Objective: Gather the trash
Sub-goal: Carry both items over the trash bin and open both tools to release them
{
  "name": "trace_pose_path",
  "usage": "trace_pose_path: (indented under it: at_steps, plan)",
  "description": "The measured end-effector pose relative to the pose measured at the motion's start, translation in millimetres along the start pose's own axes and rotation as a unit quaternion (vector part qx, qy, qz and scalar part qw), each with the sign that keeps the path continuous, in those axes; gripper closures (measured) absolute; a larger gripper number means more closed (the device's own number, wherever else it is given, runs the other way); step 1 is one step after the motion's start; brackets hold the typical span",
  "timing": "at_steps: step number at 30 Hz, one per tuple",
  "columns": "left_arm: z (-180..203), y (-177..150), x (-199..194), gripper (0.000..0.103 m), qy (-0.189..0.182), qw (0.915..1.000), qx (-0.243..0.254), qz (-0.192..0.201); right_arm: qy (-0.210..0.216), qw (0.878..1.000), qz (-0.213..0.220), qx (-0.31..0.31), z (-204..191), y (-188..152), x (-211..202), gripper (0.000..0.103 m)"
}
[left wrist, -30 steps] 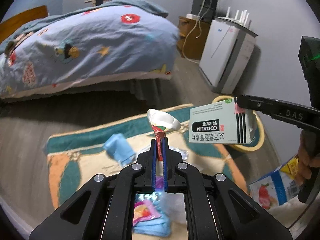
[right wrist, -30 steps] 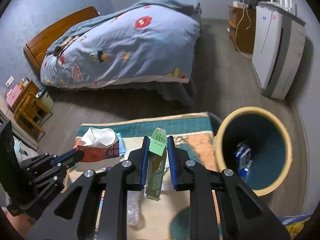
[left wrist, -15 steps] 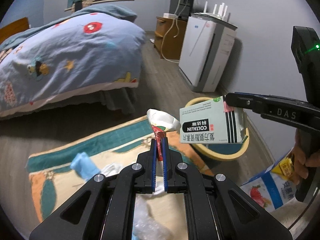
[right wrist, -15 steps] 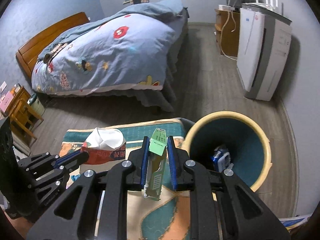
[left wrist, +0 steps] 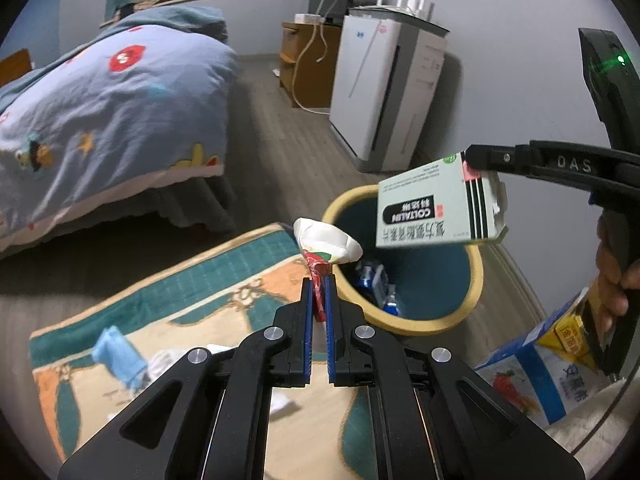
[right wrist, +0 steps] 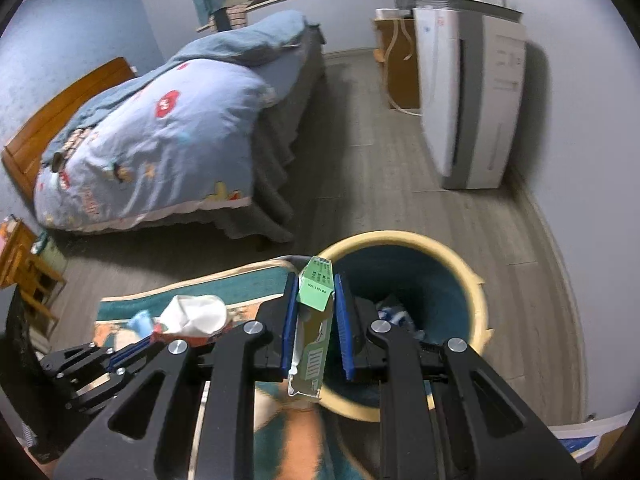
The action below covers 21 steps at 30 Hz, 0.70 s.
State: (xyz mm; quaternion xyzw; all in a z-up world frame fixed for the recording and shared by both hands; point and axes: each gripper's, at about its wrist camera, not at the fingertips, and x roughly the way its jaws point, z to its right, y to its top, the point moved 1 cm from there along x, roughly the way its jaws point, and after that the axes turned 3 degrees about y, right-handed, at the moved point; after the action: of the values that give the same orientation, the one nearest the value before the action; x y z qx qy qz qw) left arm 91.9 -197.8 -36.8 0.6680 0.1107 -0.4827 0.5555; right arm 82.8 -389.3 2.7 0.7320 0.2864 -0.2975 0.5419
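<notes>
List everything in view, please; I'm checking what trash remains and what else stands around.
medicine box: one, pale green, in the right tool above the bin
tissue pack: one, red with white tissue, in the left tool beside the bin's rim
bin: one, yellow rim, teal inside, on the floor, some trash inside
rug: one, teal and orange, beside the bin
blue scrap: one, on the rug
carton: one, blue and white, lower right
bed: one, blue patterned quilt
air purifier: one, white, by the wall
wooden cabinet: one, brown, behind the purifier
left tool: black, shut
right tool: black, shut
hand: one, on the right tool's handle
</notes>
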Motion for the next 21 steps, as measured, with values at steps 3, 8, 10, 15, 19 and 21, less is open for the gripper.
trace_pose_path:
  at_steps: [3, 8, 10, 15, 19, 21]
  plan:
    - [10.1, 1.6, 10.2, 0.097, -0.004, 0.9999, 0.008, -0.005, -0.028, 1.000, -0.003, 0.000, 17.6, 0.5, 5.5, 0.085]
    - [26.5, 1.9, 27.7, 0.097, -0.008, 0.9997, 0.016, -0.016, -0.058, 0.998, -0.027, 0.019, 45.1, -7.8, 24.8, 0.085]
    - [33.6, 2.3, 34.8, 0.097, -0.011, 0.9995, 0.022, -0.021, -0.071, 0.997, -0.035, 0.018, 51.3, -10.2, 31.1, 0.085]
    - [45.8, 3.6, 46.7, 0.097, -0.017, 0.9991, 0.029, -0.027, -0.084, 0.995, -0.053, 0.019, 61.0, -15.5, 43.7, 0.085]
    - [53.3, 4.9, 57.3, 0.097, -0.016, 0.9988, 0.036, -0.031, -0.091, 0.994, -0.065, 0.020, 66.2, -20.5, 51.6, 0.085]
    - [55.5, 4.7, 62.4, 0.097, -0.015, 0.9986, 0.038, -0.033, -0.097, 0.993, -0.070, 0.017, 67.7, -21.1, 55.1, 0.085]
